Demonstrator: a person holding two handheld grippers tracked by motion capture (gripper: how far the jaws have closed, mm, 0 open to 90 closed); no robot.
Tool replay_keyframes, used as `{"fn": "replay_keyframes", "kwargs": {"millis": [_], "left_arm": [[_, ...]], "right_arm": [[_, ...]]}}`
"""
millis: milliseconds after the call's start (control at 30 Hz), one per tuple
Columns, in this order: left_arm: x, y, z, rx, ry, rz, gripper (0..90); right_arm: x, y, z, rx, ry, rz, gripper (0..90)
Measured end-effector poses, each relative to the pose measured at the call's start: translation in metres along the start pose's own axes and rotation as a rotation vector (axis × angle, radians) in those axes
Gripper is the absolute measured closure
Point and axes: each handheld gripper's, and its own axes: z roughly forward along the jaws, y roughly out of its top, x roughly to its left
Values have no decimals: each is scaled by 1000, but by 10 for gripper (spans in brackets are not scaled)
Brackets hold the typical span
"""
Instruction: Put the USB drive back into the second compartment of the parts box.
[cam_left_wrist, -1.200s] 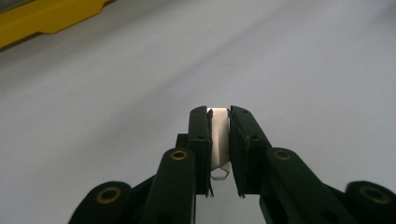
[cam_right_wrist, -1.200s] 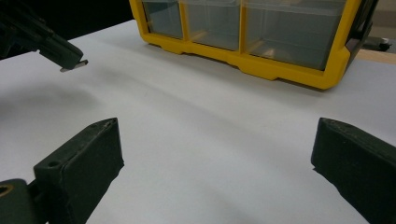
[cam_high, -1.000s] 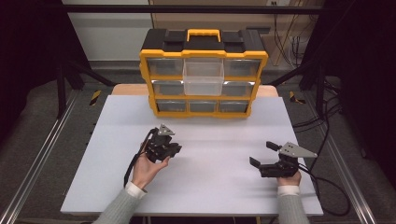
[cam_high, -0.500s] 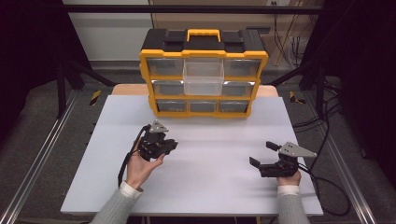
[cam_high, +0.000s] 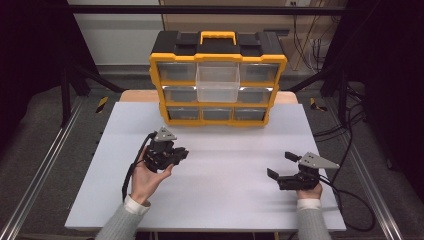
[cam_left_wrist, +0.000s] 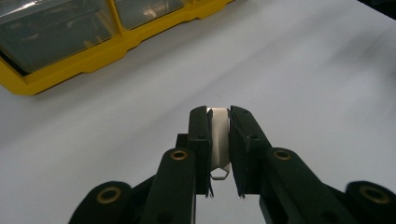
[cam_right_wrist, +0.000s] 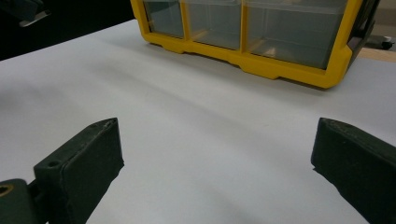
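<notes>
Here, the left gripper (cam_left_wrist: 218, 135) is pinching a small flat metal piece (cam_left_wrist: 218, 140) between nearly closed jaws, hovering above the white table (cam_high: 225, 170) in front of the yellow drawer organiser (cam_high: 218, 80). The right gripper (cam_high: 286, 167) is resting near the table's right edge, jaws gaping wide and holding nothing.

The small flat metal piece (cam_left_wrist: 218, 140) is mostly hidden between the left hand-held gripper (cam_left_wrist: 218, 116) jaws, too little showing to name; the yellow drawer organiser (cam_left_wrist: 70, 42) is cut off by the left gripper view's top edge.
</notes>
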Motion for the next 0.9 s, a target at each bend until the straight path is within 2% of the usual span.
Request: {"fn": "replay_keyframes", "kwargs": {"millis": [367,900], "left_arm": [[-1,7,-16,-27,-8,14,793],[1,28,-37,-67,-11,31,793]], "right_arm": [[0,0,0,0,1,0,25],[0,0,0,1,6,0,24]]}}
